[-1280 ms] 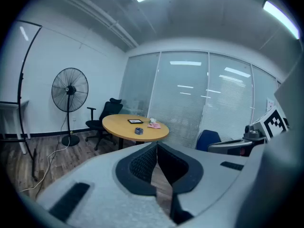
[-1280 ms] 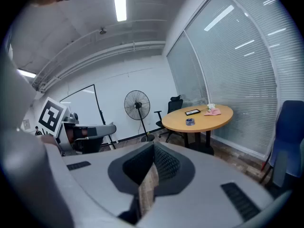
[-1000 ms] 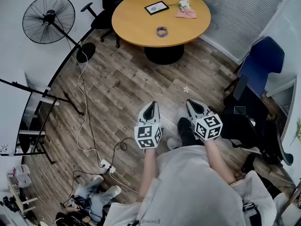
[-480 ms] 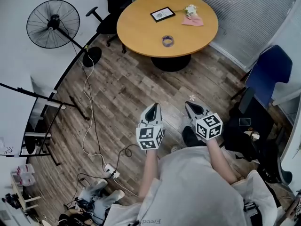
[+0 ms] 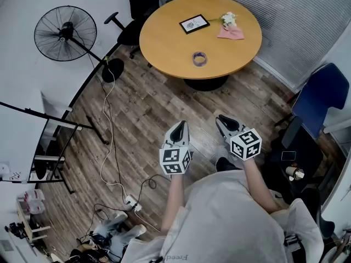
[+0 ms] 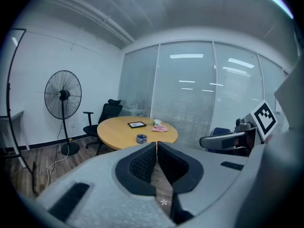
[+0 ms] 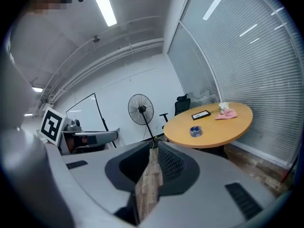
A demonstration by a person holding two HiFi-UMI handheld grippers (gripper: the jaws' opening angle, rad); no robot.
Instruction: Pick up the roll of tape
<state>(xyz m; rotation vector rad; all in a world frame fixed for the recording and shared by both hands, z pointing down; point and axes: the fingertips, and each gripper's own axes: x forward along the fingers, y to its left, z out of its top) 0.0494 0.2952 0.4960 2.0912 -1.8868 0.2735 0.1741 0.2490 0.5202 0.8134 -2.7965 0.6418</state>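
The roll of tape (image 5: 200,58), a small blue-grey ring, lies near the front edge of the round wooden table (image 5: 164,32). It also shows in the left gripper view as the tape (image 6: 141,138) and in the right gripper view as the tape (image 7: 195,130). Both grippers hang over the wooden floor, well short of the table. My left gripper (image 5: 179,126) is shut, its pads meeting with nothing between them. My right gripper (image 5: 222,119) has just been opening; a narrow gap shows between its pads (image 7: 166,163), with only floor behind it.
A black picture frame (image 5: 194,23), a pink cloth (image 5: 232,32) and white flowers lie on the table's far side. A standing fan (image 5: 64,33) and black office chair (image 5: 140,4) stand left of it, a blue chair (image 5: 321,100) at the right. Cables (image 5: 109,141) trail across the floor.
The table and tape have slid lower and to the right in the head view as the person walks toward them. Both grippers travel along side by side.
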